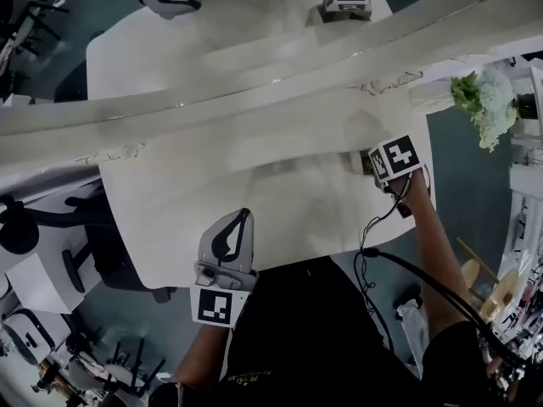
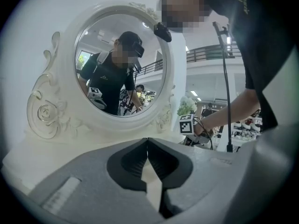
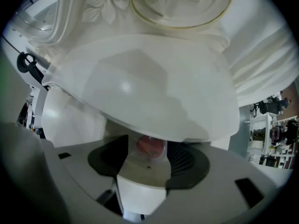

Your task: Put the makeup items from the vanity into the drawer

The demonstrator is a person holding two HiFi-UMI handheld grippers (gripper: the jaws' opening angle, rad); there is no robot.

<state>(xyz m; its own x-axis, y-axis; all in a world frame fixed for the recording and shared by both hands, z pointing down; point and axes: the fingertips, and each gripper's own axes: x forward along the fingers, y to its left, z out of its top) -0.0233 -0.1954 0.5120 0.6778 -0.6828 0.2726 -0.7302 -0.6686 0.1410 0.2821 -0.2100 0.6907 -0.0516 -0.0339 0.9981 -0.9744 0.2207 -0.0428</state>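
In the right gripper view a small clear-topped makeup item with a pink-red inside and a white lower part stands between the jaws of my right gripper. The jaws stand wide and the pads look just off its sides. It lies under the overhanging white vanity top; I cannot make out a drawer. In the head view the right gripper reaches in at the vanity's right side. My left gripper hovers at the front edge, and its own view shows that gripper shut and empty.
An ornate oval mirror stands at the back of the vanity and reflects the person. White-green flowers are at the right. An office chair is at the left. A black cable hangs from the right gripper.
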